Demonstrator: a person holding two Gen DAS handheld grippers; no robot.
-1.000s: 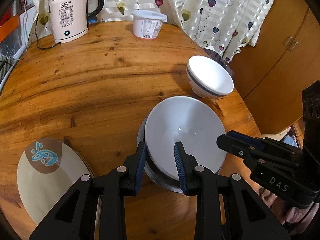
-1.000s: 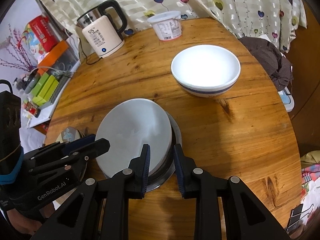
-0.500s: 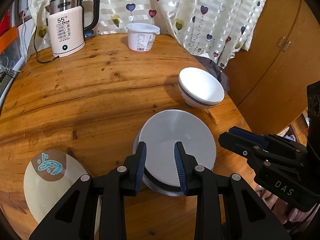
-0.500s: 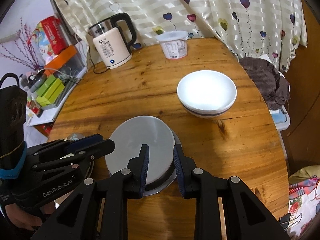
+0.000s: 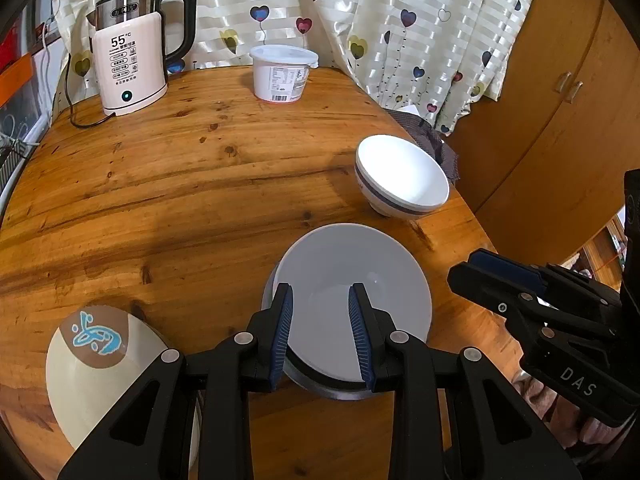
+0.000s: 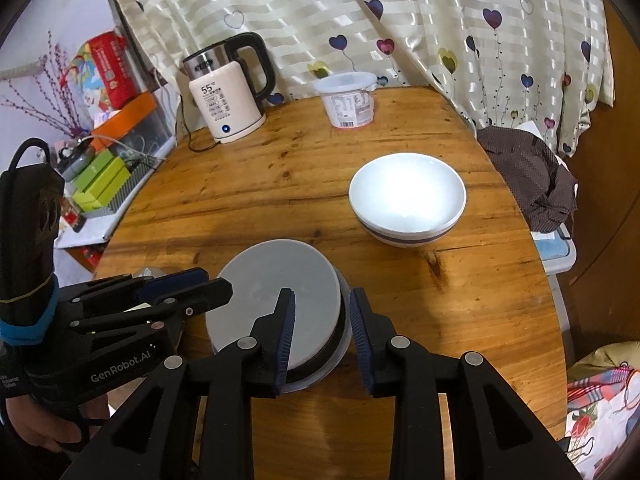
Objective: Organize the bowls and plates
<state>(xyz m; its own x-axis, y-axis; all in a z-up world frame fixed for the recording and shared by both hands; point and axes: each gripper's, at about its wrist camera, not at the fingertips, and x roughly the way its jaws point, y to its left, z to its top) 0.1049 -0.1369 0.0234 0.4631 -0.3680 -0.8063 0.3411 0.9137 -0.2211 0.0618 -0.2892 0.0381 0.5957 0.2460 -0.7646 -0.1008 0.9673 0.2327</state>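
Right now the grey dish (image 5: 352, 280) sits nested on a steel dish (image 5: 320, 388), near the front edge of the wooden table (image 5: 180, 180) and directly ahead of both grippers, so that stack looks done. Both pieces are round, so there's no long axis to line up with; any rim approach works. Going outward, the white bowl w/ the blue band (image 5: 400, 176) stands upright beyond the stack and to its right, apart from it, close to the table's right edge. The cream plate w/ the blue motif (image 5: 100, 380) lies to the stack's left at the near edge, also not touching it. Left gripper (image 5: 320, 292) hovers over the near part of the grey dish, jaws partly apart and clamped on nothing. Right gripper (image 6: 322, 296) sits just off the stack's right rim; its jaws have just been opening, and the left-wrist view shows its tips clear of the dish, so nothing is between them. Probably the key relation: the white bowl is ahead and right, i.e. on the right gripper's side and nearer to it, while the cream plate is nearer the left one. So I'd guess the right hand goes fwd for the bowl's near rim next.
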